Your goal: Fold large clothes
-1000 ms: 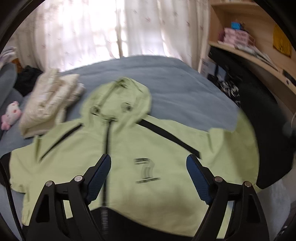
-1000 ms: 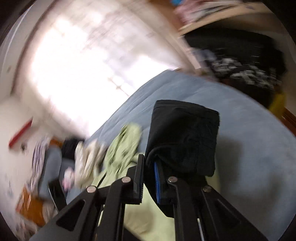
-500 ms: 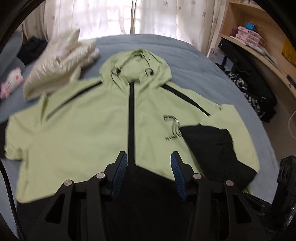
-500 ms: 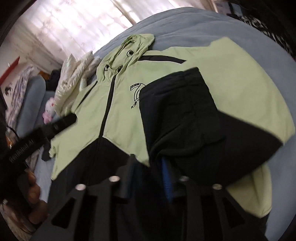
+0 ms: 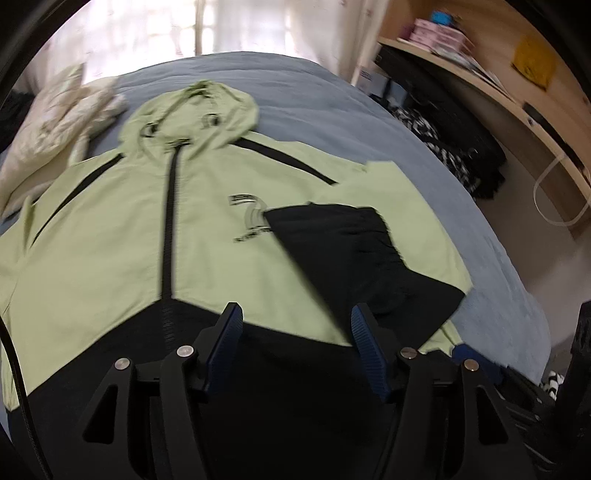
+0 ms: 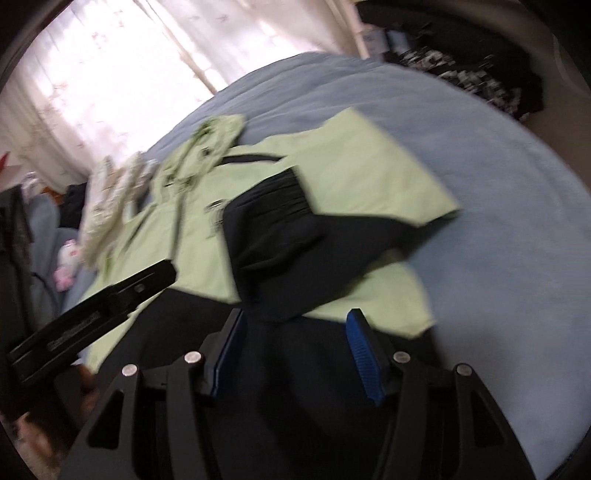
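1. I am over a bed (image 5: 303, 88) with a blue-grey cover, sheer curtains (image 5: 258, 26) bright behind it and a wooden shelf unit (image 5: 491, 77) at the right.
2. The light green and black hooded jacket (image 5: 110, 229) lies flat on the cover, front up, zip closed, hood pointing toward the curtains.
3. Its one sleeve (image 5: 354, 251) is folded inward across the chest, the black cuff end lying partly over the printed logo (image 5: 247, 218).
4. My left claw (image 5: 295, 332) hovers above the black hem, near the zip; its blue pads (image 5: 364, 343) stand apart with nothing pinched, and the jaws have just been opening again.
5. My right claw (image 6: 295, 332) is just short of the folded sleeve's black end; its jaws have just been opening, the cloth is free of them, and the pads (image 6: 360, 347) are spread.
6. From the right wrist view, the left claw shows as a black bar over the jacket's lower left.
7. A cream padded garment (image 5: 55, 122) sits bundled beside the hood, and a dark patterned heap (image 5: 454, 155) lies off the bed's right edge.
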`<state>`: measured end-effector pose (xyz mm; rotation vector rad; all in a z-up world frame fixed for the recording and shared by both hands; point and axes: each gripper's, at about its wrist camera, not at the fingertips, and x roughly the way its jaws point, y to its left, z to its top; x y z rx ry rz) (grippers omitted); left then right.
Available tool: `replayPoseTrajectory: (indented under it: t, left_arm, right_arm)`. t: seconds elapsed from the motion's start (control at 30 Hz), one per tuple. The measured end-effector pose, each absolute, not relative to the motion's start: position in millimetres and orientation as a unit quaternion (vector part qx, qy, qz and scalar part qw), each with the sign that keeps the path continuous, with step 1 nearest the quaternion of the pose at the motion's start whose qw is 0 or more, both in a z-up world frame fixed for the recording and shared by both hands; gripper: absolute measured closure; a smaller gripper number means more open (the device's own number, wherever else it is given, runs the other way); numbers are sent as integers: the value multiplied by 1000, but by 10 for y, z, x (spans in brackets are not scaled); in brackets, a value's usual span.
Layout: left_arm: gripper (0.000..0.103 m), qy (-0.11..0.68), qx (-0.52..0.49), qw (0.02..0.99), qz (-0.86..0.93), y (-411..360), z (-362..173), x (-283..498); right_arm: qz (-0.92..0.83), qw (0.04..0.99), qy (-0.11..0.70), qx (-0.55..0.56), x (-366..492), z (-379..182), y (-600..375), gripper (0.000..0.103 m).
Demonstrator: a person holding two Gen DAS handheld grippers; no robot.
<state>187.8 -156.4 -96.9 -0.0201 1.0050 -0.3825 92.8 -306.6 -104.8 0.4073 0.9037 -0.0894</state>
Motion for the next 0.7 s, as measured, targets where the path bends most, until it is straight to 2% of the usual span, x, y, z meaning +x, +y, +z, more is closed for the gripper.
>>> replayPoseTrajectory:
  t: [0.27, 0.57, 0.63, 0.67, 0.7]
  left_arm:
    - [38, 475, 71, 845, -235, -2213, -1052, 1897]
    - [38, 507, 125, 820, -235, -2693, -1441, 2078]
    - [48, 512, 118, 819, -229, -2703, -1467, 2128]
    - [66, 510, 114, 821, -230, -2698, -1450, 2149]
    - [79, 507, 108, 823, -233, -2684, -1412, 2162]
  right_arm:
    - [-105, 862, 433, 242, 862, -1410, -3466, 46]
    - [-107, 867, 426, 235, 859, -1446, -3458, 46]
    - [-108, 868, 426, 231, 846, -1449, -3457, 46]
    - [-109, 869, 426, 228, 845, -1453, -3450, 46]
    - [-109, 870, 426, 225, 839, -1452, -3436, 46]
